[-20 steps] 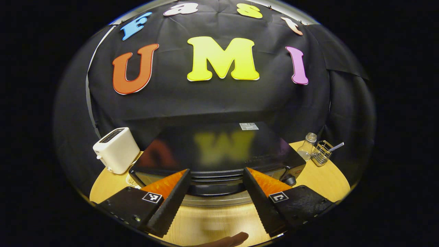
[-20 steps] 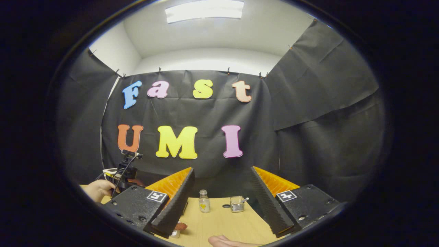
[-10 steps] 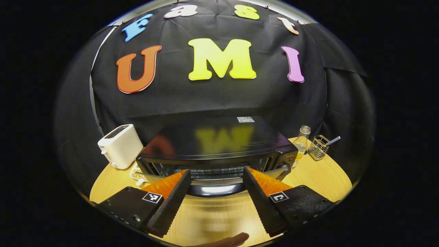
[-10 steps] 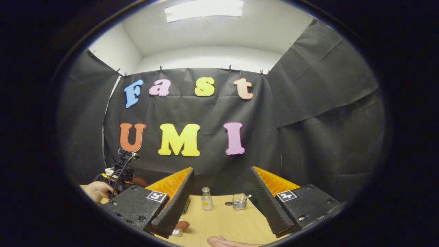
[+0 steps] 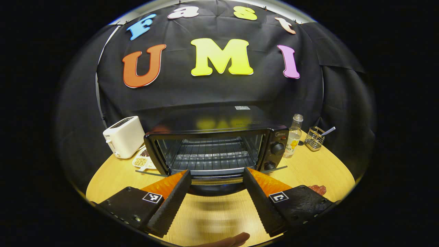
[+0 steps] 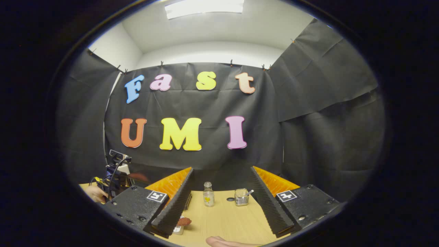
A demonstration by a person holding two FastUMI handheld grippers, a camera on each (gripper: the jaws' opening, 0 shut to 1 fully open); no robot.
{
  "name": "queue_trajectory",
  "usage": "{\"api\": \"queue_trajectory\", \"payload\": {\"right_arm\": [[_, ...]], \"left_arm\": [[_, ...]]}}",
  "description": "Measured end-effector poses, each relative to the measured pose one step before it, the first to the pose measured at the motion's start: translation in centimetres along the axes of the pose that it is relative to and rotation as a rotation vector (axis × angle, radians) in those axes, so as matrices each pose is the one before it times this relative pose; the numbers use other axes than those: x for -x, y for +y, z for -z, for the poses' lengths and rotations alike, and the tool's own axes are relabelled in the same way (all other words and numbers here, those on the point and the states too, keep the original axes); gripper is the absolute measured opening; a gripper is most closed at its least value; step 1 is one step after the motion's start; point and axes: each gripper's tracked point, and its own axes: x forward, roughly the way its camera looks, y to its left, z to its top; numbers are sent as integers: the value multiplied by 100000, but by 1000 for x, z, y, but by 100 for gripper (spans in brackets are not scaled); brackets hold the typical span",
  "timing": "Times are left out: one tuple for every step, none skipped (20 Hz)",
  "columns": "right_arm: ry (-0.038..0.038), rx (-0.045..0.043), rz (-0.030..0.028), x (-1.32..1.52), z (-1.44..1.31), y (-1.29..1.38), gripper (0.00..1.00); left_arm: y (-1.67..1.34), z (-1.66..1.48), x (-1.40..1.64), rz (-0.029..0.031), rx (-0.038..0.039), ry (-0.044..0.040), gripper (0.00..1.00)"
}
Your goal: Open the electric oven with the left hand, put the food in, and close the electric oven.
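Both grippers' fingers are spread wide, holding nothing. From the left gripper (image 5: 216, 178), a white toaster (image 5: 123, 141) sits left, the open oven (image 5: 214, 149) ahead, bottle (image 5: 294, 136) and wire basket (image 5: 315, 138) right, food (image 5: 318, 189) nearer.

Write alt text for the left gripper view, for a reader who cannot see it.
A black electric oven stands on a wooden table with its door swung down, baring a wire rack; the left gripper hangs open before the door. A white toaster stands left, a glass bottle and wire basket right.
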Motion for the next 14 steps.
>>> {"api": "queue_trajectory", "payload": {"right_arm": [[430, -199, -269, -53, 303, 232, 97], [518, -57, -131, -79, 156, 155, 96], [454, 77, -118, -159, 284, 58, 96], [489, 111, -19, -163, 309, 140, 96], [573, 27, -1, -135, 267, 142, 96], [717, -121, -213, -131, 349, 130, 96], [895, -284, -266, -118, 411, 112, 96], [1147, -328, -245, -188, 377, 147, 97], [1080, -363, -129, -184, 369, 112, 100], [965, -390, -181, -167, 209, 41, 100], [328, -423, -413, -153, 191, 116, 100], [188, -31, -443, -73, 48, 99, 100], [263, 124, -367, -176, 221, 69, 100], [133, 66, -419, -163, 97, 206, 100]], "left_arm": [[17, 529, 285, 152, 456, 114, 97], [-18, 553, 259, 189, 682, 201, 97], [-75, 592, 283, 184, 438, 4, 96], [-19, 669, 291, -54, 39, -153, 96], [-16, 814, 236, -246, -104, 72, 96], [-43, 841, 199, -391, -216, 340, 96], [-86, 980, 246, -411, -256, 806, 96], [-115, 1011, 74, -11, -418, 881, 96], [-87, 1038, 92, 315, -855, 1189, 96], [-84, 996, -92, 556, 282, 731, 96], [-55, 1235, -25, 470, -314, 2229, 95], [175, 961, -163, -1190, -2085, 1555, 95], [19, 873, 202, 26, -1356, 1753, 96], [24, 830, -344, 138, 103, 2238, 96]]}}
